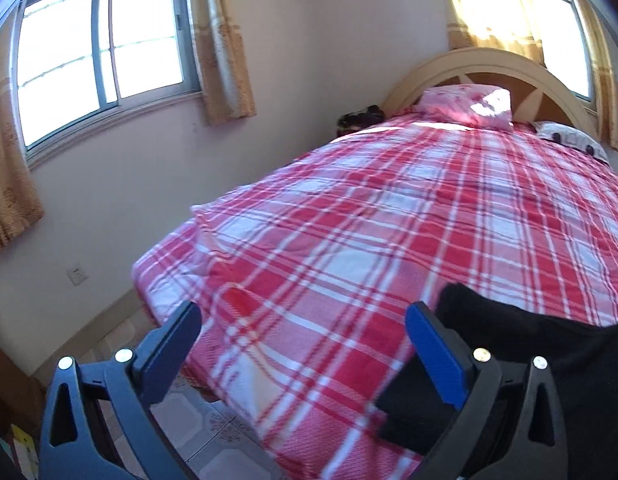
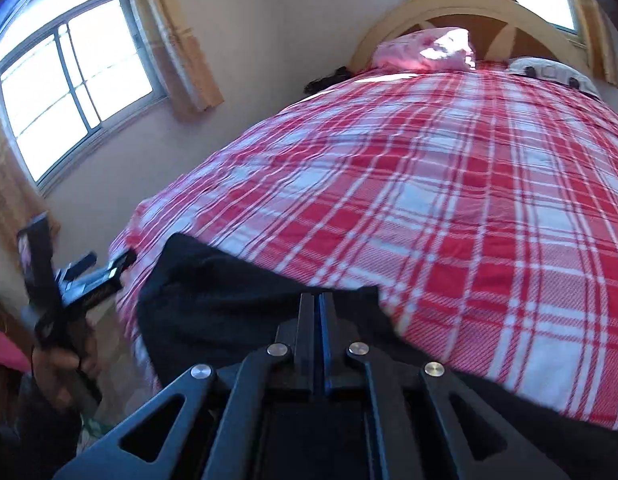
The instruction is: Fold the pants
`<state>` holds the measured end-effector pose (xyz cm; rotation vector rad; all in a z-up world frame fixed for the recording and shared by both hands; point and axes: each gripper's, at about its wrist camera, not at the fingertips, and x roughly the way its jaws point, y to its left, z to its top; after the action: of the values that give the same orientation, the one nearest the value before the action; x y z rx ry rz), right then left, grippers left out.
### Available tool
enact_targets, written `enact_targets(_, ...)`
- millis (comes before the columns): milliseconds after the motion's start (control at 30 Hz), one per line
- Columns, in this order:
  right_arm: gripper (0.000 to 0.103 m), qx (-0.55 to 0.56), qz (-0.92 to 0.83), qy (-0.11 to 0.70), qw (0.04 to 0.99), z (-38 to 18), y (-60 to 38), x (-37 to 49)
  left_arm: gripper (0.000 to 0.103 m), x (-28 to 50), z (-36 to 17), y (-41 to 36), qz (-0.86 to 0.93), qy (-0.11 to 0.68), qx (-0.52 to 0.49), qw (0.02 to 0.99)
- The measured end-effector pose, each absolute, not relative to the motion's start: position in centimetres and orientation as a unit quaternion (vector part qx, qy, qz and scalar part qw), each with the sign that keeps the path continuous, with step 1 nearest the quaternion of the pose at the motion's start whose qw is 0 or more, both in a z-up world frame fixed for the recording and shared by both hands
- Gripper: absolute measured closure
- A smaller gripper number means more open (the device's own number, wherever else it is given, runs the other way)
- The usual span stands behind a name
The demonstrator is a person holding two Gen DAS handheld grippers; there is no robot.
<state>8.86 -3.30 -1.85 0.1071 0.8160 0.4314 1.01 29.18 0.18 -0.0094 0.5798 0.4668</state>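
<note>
The black pants (image 2: 237, 304) lay bunched at the near edge of the plaid-sheeted bed (image 2: 449, 200), soft and limp, likely light. The right gripper (image 2: 319, 300) was pinched closed on their cloth; the left gripper (image 1: 305, 332) stood wide and empty beside them. A hem or waistband edge would probably give the surest hold.

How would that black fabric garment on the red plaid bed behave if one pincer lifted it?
The black fabric pants would probably sag and drape, since they already lie crumpled in soft folds. They look light enough for the right gripper, whose jaws are closed at their edge. On the red plaid bedsheet they would likely drag rather than slide.
</note>
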Motion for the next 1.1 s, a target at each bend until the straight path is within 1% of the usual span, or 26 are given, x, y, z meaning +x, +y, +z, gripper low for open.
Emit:
enact_targets(100,0.100,0.014,0.244,0.410,0.878,-2.8,0.5,6.7,0.000,0.6,-0.1,30.1,0.231,0.295,-0.020,0.927)
enact_targets(233,0.100,-0.039,0.198,0.445,0.873,-6.7,2.5,6.3,0.000,0.5,-1.3,26.7,0.180,0.307,0.000,0.934)
enact_targets(300,0.100,-0.013,0.202,0.421,0.884,-6.9,1.4,6.9,0.000,0.7,-1.9,24.3,0.156,0.309,0.024,0.938)
enact_targets(367,0.100,0.008,0.197,0.423,0.884,-7.0,0.7,8.1,0.000,1.0,-2.7,22.3,0.136,0.319,0.050,0.936)
enact_targets(467,0.100,0.091,0.198,0.432,0.875,-6.0,-0.9,8.1,0.000,1.7,-4.7,20.5,0.128,0.357,0.096,0.920)
enact_targets(500,0.100,0.103,0.204,0.416,0.880,-5.3,-1.3,7.0,0.000,1.3,-4.8,20.4,0.134,0.353,0.102,0.920)
enact_targets(600,0.099,0.088,0.215,0.385,0.893,-3.6,-2.3,3.8,0.000,-0.2,-3.4,19.5,0.128,0.308,0.105,0.937)
enact_targets(733,0.099,0.076,0.147,0.344,0.924,-1.9,-6.0,0.4,0.000,-0.6,-0.5,15.9,0.082,0.255,0.132,0.954)
enact_targets(800,0.099,0.071,0.103,0.340,0.932,-1.6,-8.6,-0.7,0.000,-0.1,0.0,13.9,0.056,0.253,0.140,0.956)
enact_targets(933,0.099,0.072,0.013,0.346,0.936,-1.8,-14.4,-2.9,0.000,2.3,-1.2,10.8,-0.001,0.302,0.098,0.948)
enact_targets(1033,0.099,0.086,-0.061,0.344,0.933,-2.0,-20.2,-5.2,0.000,5.0,-4.3,10.1,0.019,0.385,0.070,0.920)
enact_targets(1100,0.099,0.116,-0.109,0.356,0.921,-2.4,-24.4,-6.7,0.000,5.5,-5.0,11.3,0.012,0.393,0.006,0.919)
